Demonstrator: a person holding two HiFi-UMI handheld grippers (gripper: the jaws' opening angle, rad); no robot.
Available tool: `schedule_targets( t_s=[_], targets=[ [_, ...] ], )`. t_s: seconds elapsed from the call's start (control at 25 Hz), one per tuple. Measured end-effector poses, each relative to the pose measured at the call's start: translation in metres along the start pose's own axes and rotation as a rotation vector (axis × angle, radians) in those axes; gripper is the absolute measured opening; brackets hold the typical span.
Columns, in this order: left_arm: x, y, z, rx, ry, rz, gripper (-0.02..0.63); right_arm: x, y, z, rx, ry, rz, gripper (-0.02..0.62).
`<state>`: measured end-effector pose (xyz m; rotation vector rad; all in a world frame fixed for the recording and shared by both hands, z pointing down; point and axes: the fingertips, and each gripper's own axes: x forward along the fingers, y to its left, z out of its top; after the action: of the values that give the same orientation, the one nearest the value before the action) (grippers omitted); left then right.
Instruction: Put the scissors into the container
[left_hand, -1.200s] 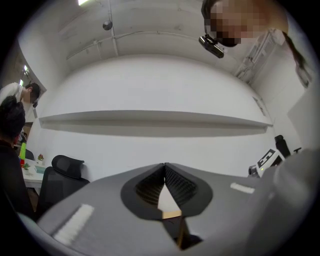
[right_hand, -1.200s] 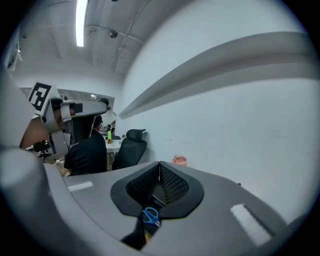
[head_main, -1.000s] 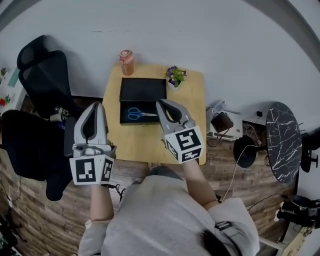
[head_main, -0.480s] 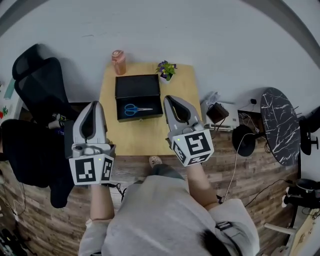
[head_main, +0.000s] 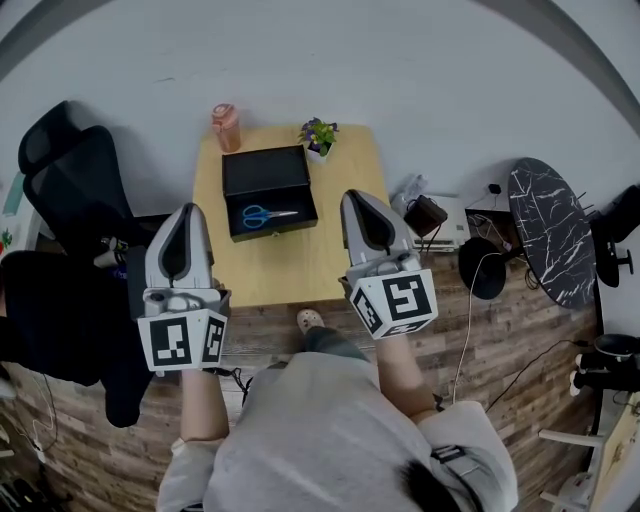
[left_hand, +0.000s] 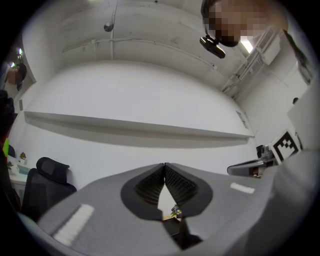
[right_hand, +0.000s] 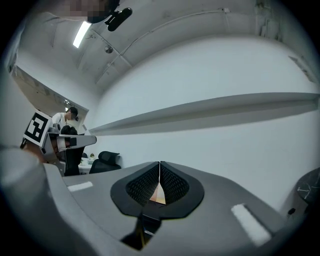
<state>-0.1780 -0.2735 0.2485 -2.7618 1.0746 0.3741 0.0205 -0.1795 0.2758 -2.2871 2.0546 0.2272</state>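
Blue-handled scissors (head_main: 258, 214) lie inside the black container (head_main: 267, 170), which sits open on the small wooden table (head_main: 280, 260) in the head view. My left gripper (head_main: 186, 211) is held up at the table's left edge, shut and empty. My right gripper (head_main: 360, 197) is held over the table's right edge, also shut with nothing in it. Both gripper views look up at a white wall; the jaw tips meet in each. Through the left gripper (left_hand: 164, 165), a bit of the black container (left_hand: 172, 227) and the plant (left_hand: 175, 212) shows.
A pink bottle (head_main: 226, 126) and a small potted plant (head_main: 318, 134) stand at the table's back edge. A black office chair (head_main: 70, 190) is to the left. Cables, a black box (head_main: 426, 214) and a round marble table (head_main: 546, 230) lie to the right on the wood floor.
Both grippers have drawn back from the container toward the person. The right gripper moved right and lower in view; the table and container now appear further away and to the left.
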Motion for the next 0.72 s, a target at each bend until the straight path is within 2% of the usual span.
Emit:
schedule_targets(
  t_s=[0.24,0.72],
  targets=[
    [-0.009,-0.002,0.004,-0.008,-0.006,-0.009,0.058,-0.015,0.002,0.009,-0.003,-0.019,-0.034,0.005],
    [-0.031,-0.009,0.008,-0.017,-0.004,-0.020,0.058,-0.040,0.011,0.017,0.005,-0.032,-0.049,0.005]
  ],
)
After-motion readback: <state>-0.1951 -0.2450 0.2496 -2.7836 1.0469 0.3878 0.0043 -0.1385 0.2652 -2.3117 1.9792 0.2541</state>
